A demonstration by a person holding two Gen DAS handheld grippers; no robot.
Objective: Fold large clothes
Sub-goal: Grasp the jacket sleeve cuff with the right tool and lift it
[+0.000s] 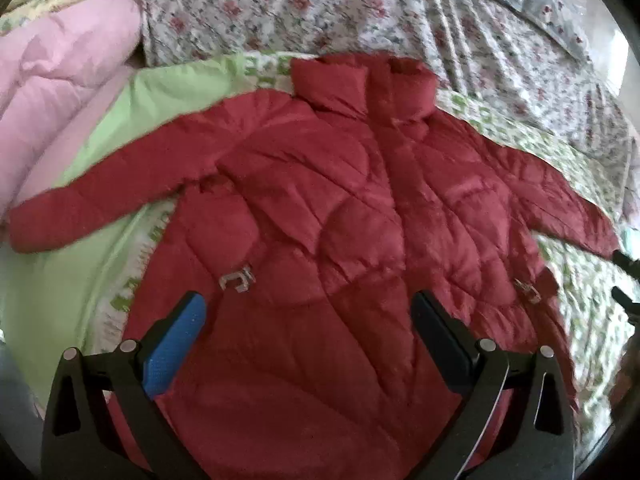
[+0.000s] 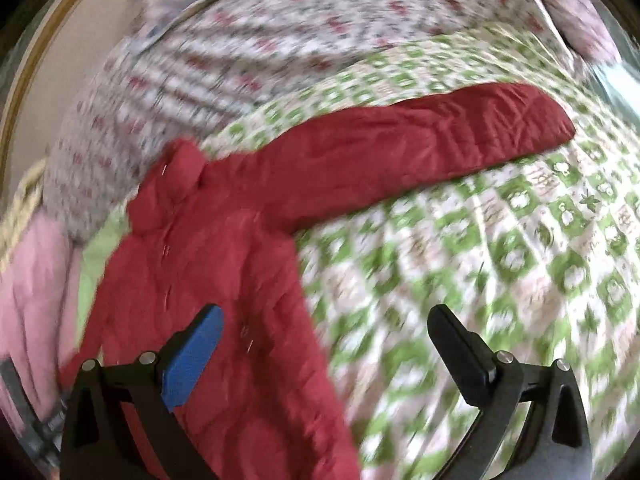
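Note:
A red quilted puffer jacket [image 1: 340,216] lies flat and front up on the bed, collar at the far side, both sleeves spread out. My left gripper [image 1: 308,320] is open and empty, above the jacket's lower front. In the right wrist view the jacket [image 2: 224,240] fills the left half, with its right sleeve [image 2: 420,136] stretched out to the right. My right gripper [image 2: 324,332] is open and empty, above the jacket's right side edge. The right wrist view is blurred by motion.
The jacket rests on a green-and-white patterned sheet [image 2: 500,240]. A floral quilt [image 1: 360,8] lies beyond the collar. A pink quilt [image 1: 60,72] and a plain green cover [image 1: 160,92] lie at the left. Metal buckles [image 1: 236,278] sit on the jacket's front.

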